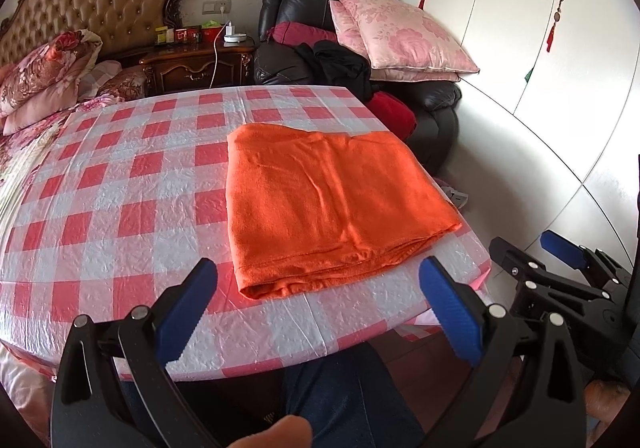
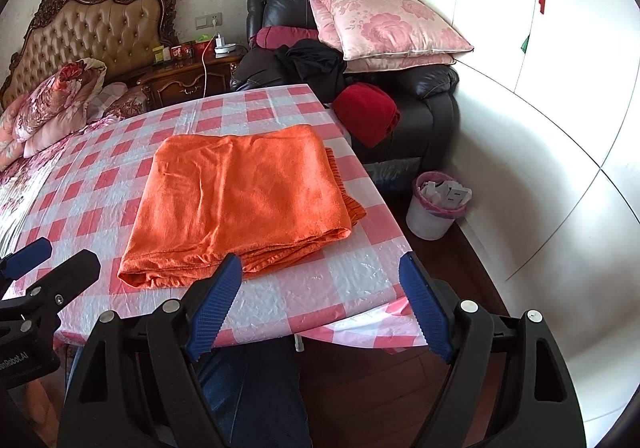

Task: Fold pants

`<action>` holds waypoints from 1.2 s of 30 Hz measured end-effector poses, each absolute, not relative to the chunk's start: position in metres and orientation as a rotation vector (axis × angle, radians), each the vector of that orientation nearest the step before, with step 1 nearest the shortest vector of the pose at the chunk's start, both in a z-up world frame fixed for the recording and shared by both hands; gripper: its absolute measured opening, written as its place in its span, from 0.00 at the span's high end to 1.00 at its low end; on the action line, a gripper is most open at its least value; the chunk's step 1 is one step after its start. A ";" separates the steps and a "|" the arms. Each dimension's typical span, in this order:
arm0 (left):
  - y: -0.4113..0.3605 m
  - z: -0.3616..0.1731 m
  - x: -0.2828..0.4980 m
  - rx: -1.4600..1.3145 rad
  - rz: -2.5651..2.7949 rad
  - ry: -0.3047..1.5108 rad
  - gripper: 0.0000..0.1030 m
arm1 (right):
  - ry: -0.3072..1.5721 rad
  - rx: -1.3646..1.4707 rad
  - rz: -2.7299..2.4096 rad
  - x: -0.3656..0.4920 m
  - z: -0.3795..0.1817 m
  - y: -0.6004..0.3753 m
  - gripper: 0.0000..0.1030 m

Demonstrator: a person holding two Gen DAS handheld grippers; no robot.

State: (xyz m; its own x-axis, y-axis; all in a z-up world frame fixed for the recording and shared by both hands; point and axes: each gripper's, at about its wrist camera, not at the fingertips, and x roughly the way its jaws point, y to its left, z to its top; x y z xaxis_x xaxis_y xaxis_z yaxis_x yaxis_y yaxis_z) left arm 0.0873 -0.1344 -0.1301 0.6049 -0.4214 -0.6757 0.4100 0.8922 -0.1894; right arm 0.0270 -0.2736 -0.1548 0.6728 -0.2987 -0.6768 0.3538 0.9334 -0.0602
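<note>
Orange pants (image 2: 240, 200) folded flat, tabletop

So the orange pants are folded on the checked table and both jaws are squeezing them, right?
Not quite. The orange pants do lie folded on the checked table, but both wrist views show the left gripper and right gripper open, holding nothing.

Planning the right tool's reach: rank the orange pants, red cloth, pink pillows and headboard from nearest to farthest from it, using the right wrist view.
From the right tool:
1. Orange pants: folded on the table, straight ahead, just left.
2. Red cloth: past the table's far right corner, on the armchair.
3. Pink pillows: stacked on the armchair, right.
4. Headboard: far left, at the wall.
</note>
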 end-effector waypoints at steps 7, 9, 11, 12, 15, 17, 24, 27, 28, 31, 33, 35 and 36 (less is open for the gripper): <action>-0.135 -0.134 0.089 -0.022 -0.489 0.799 0.02 | 0.751 0.076 -0.365 0.028 -0.156 -0.274 0.24; -0.135 -0.134 0.088 -0.022 -0.490 0.798 0.02 | 0.752 0.075 -0.363 0.028 -0.157 -0.274 0.24; -0.135 -0.134 0.088 -0.022 -0.489 0.799 0.02 | 0.751 0.075 -0.364 0.028 -0.157 -0.274 0.24; -0.135 -0.135 0.088 -0.022 -0.489 0.798 0.02 | 0.751 0.076 -0.363 0.028 -0.157 -0.274 0.24; -0.135 -0.135 0.088 -0.024 -0.489 0.797 0.02 | 0.752 0.076 -0.363 0.028 -0.157 -0.274 0.24; -0.136 -0.135 0.088 -0.020 -0.489 0.796 0.02 | 0.752 0.076 -0.361 0.029 -0.157 -0.274 0.24; -0.141 -0.131 0.086 0.007 -0.479 0.766 0.02 | 0.752 0.077 -0.363 0.028 -0.157 -0.274 0.24; -0.141 -0.130 0.086 0.006 -0.478 0.764 0.02 | 0.752 0.076 -0.363 0.029 -0.157 -0.274 0.24; -0.140 -0.130 0.086 0.005 -0.479 0.764 0.02 | 0.752 0.076 -0.363 0.029 -0.157 -0.274 0.24; -0.140 -0.129 0.086 0.007 -0.479 0.762 0.02 | 0.753 0.075 -0.362 0.029 -0.157 -0.274 0.24; -0.141 -0.129 0.087 0.007 -0.481 0.763 0.02 | 0.753 0.076 -0.362 0.029 -0.157 -0.274 0.24; -0.142 -0.129 0.087 0.007 -0.481 0.763 0.02 | 0.754 0.075 -0.362 0.029 -0.157 -0.274 0.24; -0.142 -0.129 0.087 0.006 -0.482 0.764 0.02 | 0.754 0.075 -0.362 0.029 -0.158 -0.274 0.24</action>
State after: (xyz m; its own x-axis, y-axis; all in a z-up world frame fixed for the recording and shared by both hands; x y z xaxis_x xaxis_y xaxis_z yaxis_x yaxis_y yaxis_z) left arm 0.0874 -0.1417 -0.1287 0.6191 -0.4168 -0.6656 0.4210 0.8916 -0.1667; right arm 0.0286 -0.2740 -0.1575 0.6705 -0.2944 -0.6810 0.3479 0.9355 -0.0618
